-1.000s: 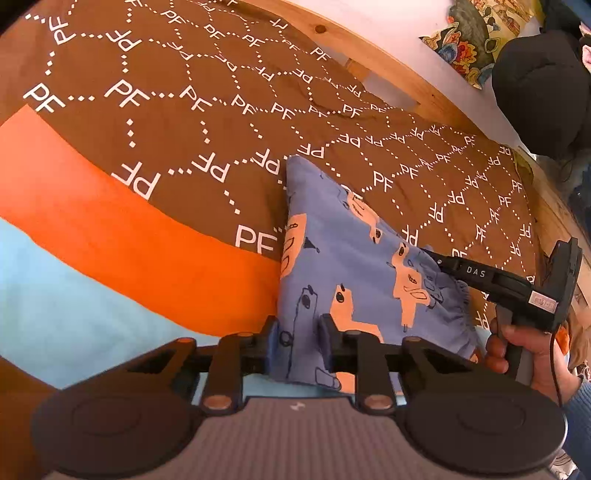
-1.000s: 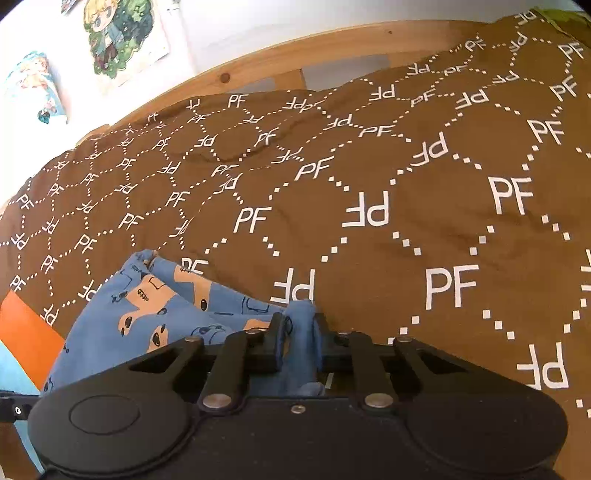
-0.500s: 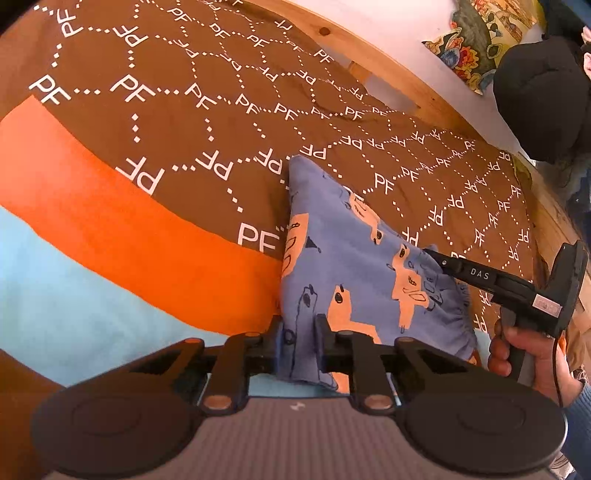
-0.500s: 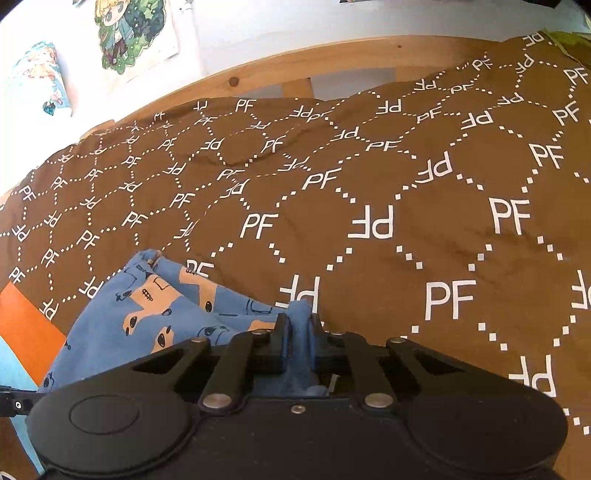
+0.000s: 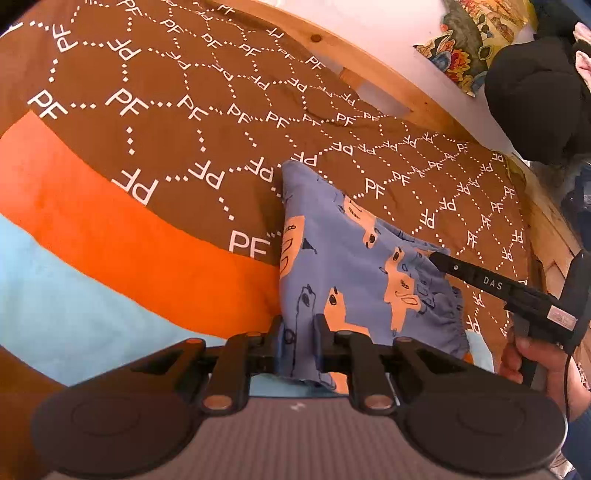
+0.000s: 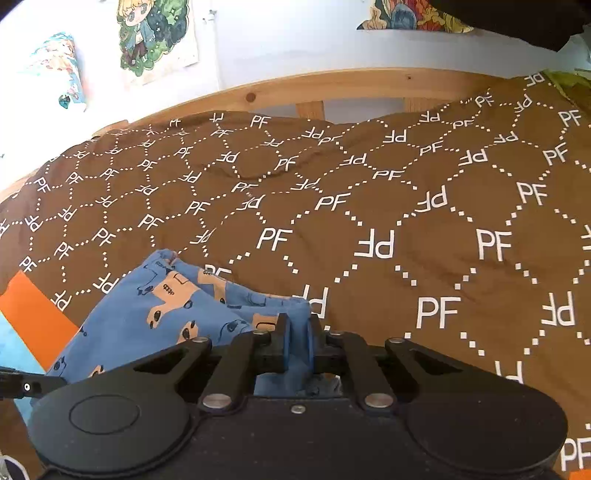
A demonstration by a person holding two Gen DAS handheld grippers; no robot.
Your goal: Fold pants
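Observation:
Small blue pants (image 5: 354, 266) with orange animal prints lie on the bed, their far corner resting on the brown cover. My left gripper (image 5: 298, 332) is shut on the near edge of the pants. My right gripper (image 6: 298, 332) is shut on another bunched edge of the pants (image 6: 166, 314), at the gathered waistband side. The right gripper also shows in the left wrist view (image 5: 517, 291), at the right of the pants, held by a hand. The cloth between the two grippers is lifted a little and slack.
The bed cover (image 5: 184, 110) is brown with white PF letters, with an orange band (image 5: 110, 229) and a light blue band (image 5: 74, 317). A wooden bed rail (image 6: 332, 85) runs along the far side. A black bundle (image 5: 535, 96) sits at the right. Pictures (image 6: 155, 33) hang on the wall.
Both grippers have drawn back and risen slightly with the pants held. The wall and bed rail show more in the right wrist view. The holds are unchanged.

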